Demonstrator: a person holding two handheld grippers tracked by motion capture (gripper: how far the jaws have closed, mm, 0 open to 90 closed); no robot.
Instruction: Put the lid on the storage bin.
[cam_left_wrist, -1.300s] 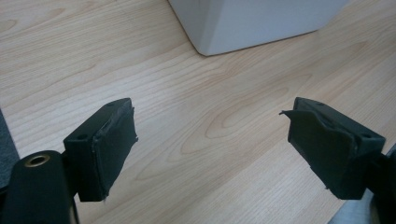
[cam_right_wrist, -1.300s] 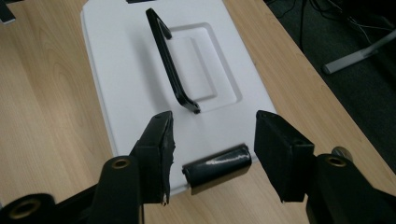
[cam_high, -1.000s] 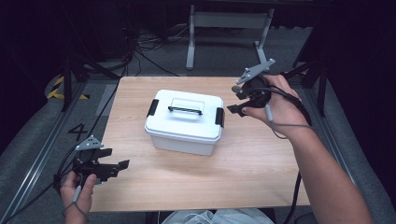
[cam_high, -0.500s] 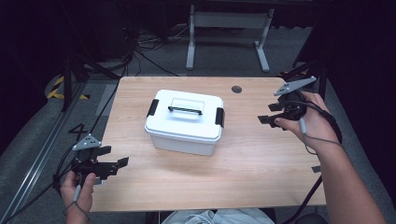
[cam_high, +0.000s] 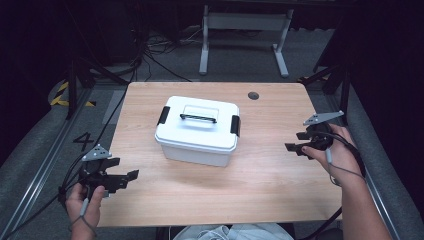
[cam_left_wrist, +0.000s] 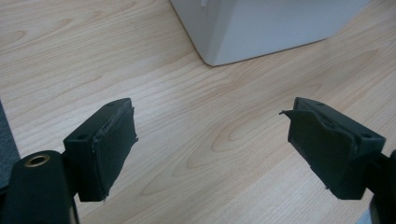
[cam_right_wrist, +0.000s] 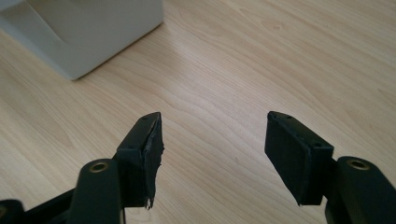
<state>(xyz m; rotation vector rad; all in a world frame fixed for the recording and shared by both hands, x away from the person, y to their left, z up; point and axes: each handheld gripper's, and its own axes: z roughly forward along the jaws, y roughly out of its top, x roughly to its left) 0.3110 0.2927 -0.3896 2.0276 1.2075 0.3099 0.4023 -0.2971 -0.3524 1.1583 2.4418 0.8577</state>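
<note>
Box (cam_high: 198, 131) lid handle (cam_high: 198, 118) in high view; gripper views: bare corners.

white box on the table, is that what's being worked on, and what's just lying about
In the job:
white box with black handle
left gripper, open
right gripper, open, jaws just widened, nothing between them

Lying about:
cables on the floor
metal stand behind the table

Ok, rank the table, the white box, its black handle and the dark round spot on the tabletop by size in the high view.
Largest to smallest:
1. table
2. white box
3. black handle
4. dark round spot
The spot lies farther from the camera, but it plainly looks smallest.
</note>
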